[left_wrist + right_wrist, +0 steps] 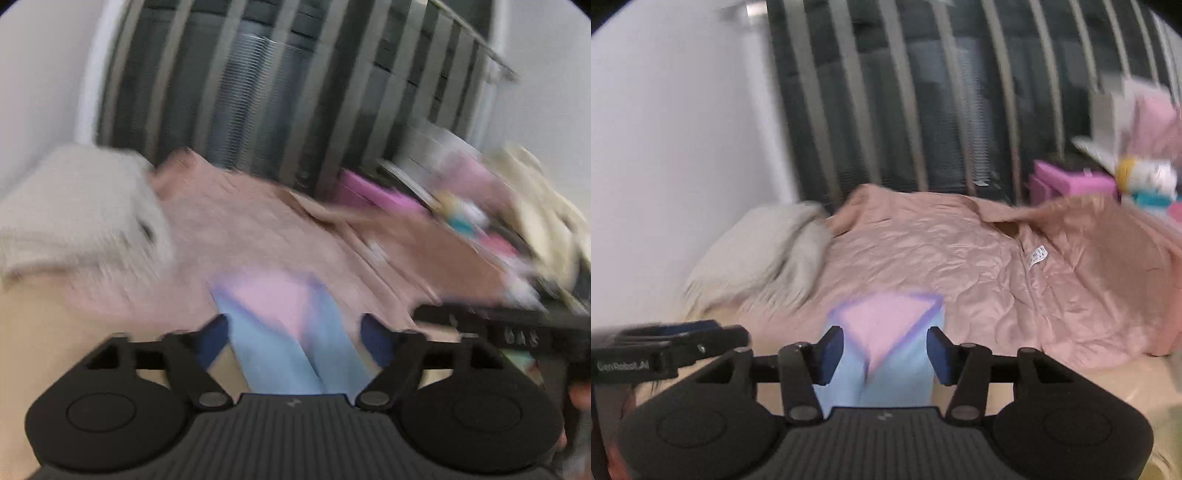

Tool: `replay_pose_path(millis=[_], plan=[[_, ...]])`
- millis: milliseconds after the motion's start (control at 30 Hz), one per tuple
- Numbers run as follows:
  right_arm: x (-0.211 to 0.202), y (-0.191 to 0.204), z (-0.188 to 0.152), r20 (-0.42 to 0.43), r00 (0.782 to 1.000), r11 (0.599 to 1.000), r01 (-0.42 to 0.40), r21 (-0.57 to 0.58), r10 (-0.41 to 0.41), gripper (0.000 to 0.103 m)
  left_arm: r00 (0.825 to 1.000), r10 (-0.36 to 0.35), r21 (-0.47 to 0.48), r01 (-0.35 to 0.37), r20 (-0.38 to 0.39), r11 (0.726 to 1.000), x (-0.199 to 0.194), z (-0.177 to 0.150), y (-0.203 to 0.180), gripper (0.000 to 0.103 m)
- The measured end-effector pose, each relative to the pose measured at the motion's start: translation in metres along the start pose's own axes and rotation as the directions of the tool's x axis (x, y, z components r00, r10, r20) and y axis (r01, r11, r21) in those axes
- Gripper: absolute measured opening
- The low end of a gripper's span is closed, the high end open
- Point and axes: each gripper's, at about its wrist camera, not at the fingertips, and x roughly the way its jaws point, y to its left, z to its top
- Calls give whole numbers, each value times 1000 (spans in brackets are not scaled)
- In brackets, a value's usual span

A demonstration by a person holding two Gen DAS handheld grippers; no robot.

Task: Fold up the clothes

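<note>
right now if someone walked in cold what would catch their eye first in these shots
Probably the light blue and pink garment lying between the open fingers of both the right gripper and the left gripper. Behind it, a crumpled pink quilt spreads across the bed, with a grey fluffy blanket bunched by the wall at left.

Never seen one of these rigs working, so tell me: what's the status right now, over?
Both grippers open, left and right, holding nothing. Blue garment lies on pink quilt. Fluffy blanket off to the side, nothing blocking.

Crinkled, faintly glossy pink quilt [923, 258]
</note>
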Motion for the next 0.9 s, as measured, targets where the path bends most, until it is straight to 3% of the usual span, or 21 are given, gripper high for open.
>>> replay_pose_path(millis=[67, 100, 133, 200, 267, 333, 533, 667, 733, 767, 800, 867, 900], plan=[[-21, -2, -34, -71, 994, 996, -81, -40, 79, 43, 996, -74, 19, 75, -44, 997, -18, -42, -20, 81], [-25, -7, -45, -111, 988, 994, -109, -16, 107, 28, 993, -102, 15, 103, -64, 995, -22, -56, -26, 78], [-26, -13, -58, -148, 980, 991, -129, 29, 131, 20, 989, -127, 18, 129, -77, 991, -24, -71, -33, 78], [-24, -21, -78, -181, 971, 987, -147, 67, 157, 18, 991, -102, 59, 108, -89, 992, -23, -89, -47, 75], [-20, -18, -87, -182, 973, 989, -136, 56, 144, 17, 992, -14, 93, 26, -123, 995, -13, -99, -58, 60], [-14, -12, -94, -192, 970, 989, -144, 38, 149, 13, 987, -3, 124, 23, -158, 992, -2, -102, -63, 44], [-22, 5, -114, -194, 978, 994, -91, -63, 78, 11, 982, -15, 69, 28, -188, 997, -5, -109, -49, 20], [-37, 11, -120, -207, 974, 991, -111, -80, 93, 12, 977, -27, 130, 56, -210, 990, -29, -120, -51, 17], [-49, 10, -117, -197, 973, 988, -136, -75, 119, 12, 984, 25, 218, 14, -174, 976, -43, -119, -57, 17], [-62, 12, -115, -156, 979, 979, -151, -134, 130, 13, 990, 32, 270, 7, -139, 963, -53, -118, -61, 18], [-74, 14, -113, -117, 983, 966, -164, -198, 143, 17, 995, 26, 345, 10, -101, 939, -64, -122, -66, 19], [-101, 24, -120, -65, 981, 891, -195, -410, 185, 48, 1000, 8, 494, 8, -30, 869, -84, -129, -78, 31], [-111, 30, -128, -73, 974, 818, -221, -531, 215, 71, 1000, 16, 599, -2, -18, 801, -86, -140, -89, 40]])
